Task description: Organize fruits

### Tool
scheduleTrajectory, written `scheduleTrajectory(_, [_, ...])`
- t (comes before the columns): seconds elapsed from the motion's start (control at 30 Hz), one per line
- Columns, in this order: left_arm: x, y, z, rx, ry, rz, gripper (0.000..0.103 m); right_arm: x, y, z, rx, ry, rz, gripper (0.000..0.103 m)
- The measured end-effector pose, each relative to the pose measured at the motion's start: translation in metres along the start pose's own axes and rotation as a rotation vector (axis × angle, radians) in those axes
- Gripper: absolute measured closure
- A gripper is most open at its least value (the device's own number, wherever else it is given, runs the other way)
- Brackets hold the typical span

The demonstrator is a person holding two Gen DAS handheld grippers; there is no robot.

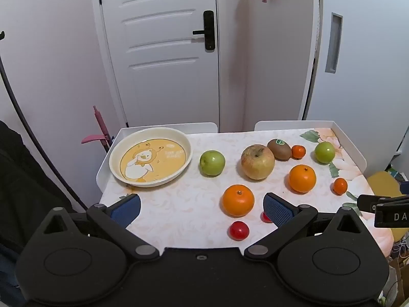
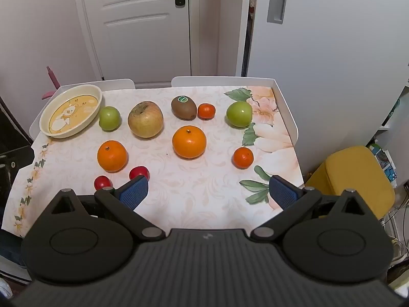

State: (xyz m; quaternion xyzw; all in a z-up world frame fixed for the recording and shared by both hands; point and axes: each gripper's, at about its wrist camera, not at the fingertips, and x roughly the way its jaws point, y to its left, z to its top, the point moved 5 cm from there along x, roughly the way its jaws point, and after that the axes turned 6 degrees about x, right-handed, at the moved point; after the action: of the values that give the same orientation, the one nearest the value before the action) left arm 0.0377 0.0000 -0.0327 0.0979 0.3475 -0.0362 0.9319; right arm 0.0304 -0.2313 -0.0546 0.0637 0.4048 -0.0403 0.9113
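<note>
Ten fruits lie loose on a floral cloth (image 2: 179, 192) covering a white raised-edge table (image 2: 286, 117): two green apples (image 2: 109, 118) (image 2: 239, 114), a russet apple (image 2: 145, 119), a kiwi (image 2: 183, 107) with a green sticker too small to read, two oranges (image 2: 189, 142) (image 2: 112, 156), two mandarins (image 2: 206, 111) (image 2: 243, 157) and two red tomatoes (image 2: 139, 172) (image 2: 102, 182). A duck-printed plate (image 2: 70, 111) sits far left. Behind stand a white door (image 1: 163, 51) with a black lock and a yellow bin (image 2: 358, 176) at right. Both the left gripper (image 1: 202, 208) and right gripper (image 2: 208, 192) hover near, fingers spread, holding nothing.
</note>
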Motion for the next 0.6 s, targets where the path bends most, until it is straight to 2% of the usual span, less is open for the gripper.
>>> scheduleTrajectory(0.6, [0.0018, -0.0017, -0.0022, -0.005, -0.003, -0.01, 0.0, 0.0004, 0.0012, 0.0011, 0.001, 0.0, 0.009, 0.0])
